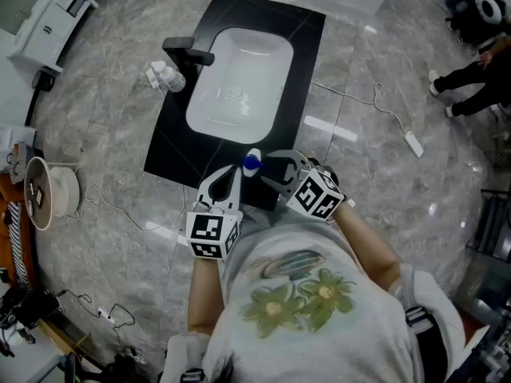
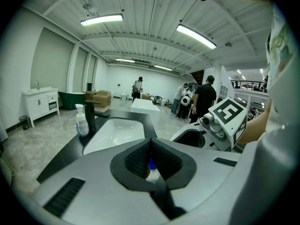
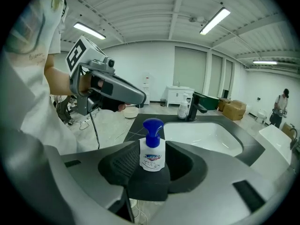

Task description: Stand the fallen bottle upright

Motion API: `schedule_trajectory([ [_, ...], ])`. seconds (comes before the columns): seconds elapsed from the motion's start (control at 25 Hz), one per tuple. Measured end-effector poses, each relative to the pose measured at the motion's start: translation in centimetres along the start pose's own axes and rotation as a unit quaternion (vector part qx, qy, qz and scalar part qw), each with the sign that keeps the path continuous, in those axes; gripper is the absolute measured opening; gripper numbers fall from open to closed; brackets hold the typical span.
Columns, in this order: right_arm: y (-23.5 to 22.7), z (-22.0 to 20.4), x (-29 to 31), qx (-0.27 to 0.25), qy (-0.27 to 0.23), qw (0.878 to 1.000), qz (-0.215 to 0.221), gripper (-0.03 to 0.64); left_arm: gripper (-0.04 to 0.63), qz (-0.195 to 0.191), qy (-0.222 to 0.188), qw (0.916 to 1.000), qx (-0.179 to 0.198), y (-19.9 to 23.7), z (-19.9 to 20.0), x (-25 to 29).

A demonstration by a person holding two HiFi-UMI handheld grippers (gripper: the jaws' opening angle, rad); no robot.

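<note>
Bottle [image 1: 252, 163]: stood upright on the front edge of the black bench [image 1: 172, 146], blue pump on top, white labelled body below, just in front of the basin.
Spool [image 1: 48, 191]: lay on the floor well to the left of the bench, with a thin cable running from it.
Soap dispenser [image 1: 170, 76]: clear, upright at the bench's left side, just beside the black tap [image 1: 188, 52].
Left tool [image 1: 235, 172]: clenched and empty; in the left gripper view the tips [image 2: 150, 139] met with nothing between them, and the bottle [image 2: 151, 168] showed only through the hollow beneath them. In the head view the left tool pointed at the bottle from just to its left.
Basin [image 1: 239, 82]: white, set into the bench, behind the bottle.
Right tool [image 1: 265, 167]: partly open, jaws grasping the bottle; in the right gripper view the bottle [image 3: 152, 151] filled the space between the pads, no gap showing on either side, its pump rising above the jaw tips [image 3: 151, 146].
Power strip [image 1: 413, 143]: white, on the marble floor [image 1: 375, 174] well to the right, its cord trailing toward the bench.
</note>
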State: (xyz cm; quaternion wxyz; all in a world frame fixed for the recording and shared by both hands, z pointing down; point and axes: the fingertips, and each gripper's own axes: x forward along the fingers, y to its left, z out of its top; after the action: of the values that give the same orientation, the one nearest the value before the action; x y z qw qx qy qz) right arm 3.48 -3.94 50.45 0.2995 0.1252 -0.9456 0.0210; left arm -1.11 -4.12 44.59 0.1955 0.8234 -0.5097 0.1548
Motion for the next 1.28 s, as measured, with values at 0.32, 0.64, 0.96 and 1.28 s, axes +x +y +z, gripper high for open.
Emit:
schedule_trajectory([
  [0.32, 0.2, -1.4, -1.5, 0.016, 0.006, 1.000, -0.010, 0.165, 0.018, 0.000, 0.002, 1.0000, -0.003, -0.9, -0.6, 0.0],
  [0.64, -0.7, -0.2, -4.1, 0.069, -0.046, 0.996, -0.041, 0.048, 0.018, -0.003, 0.000, 1.0000, -0.002, -2.0, -0.8, -0.1],
  [0.96, -0.6, 2.3, -6.4, 0.090, -0.097, 0.989, -0.060, 0.043, 0.018, -0.006, -0.004, 1.0000, 0.002, -3.2, -0.9, -0.8],
  [1.28, 0.7, 2.7, -7.5, 0.083, -0.111, 0.988, -0.061, 0.043, 0.018, -0.008, -0.009, 0.9999, 0.003, -4.4, -1.2, -1.7],
])
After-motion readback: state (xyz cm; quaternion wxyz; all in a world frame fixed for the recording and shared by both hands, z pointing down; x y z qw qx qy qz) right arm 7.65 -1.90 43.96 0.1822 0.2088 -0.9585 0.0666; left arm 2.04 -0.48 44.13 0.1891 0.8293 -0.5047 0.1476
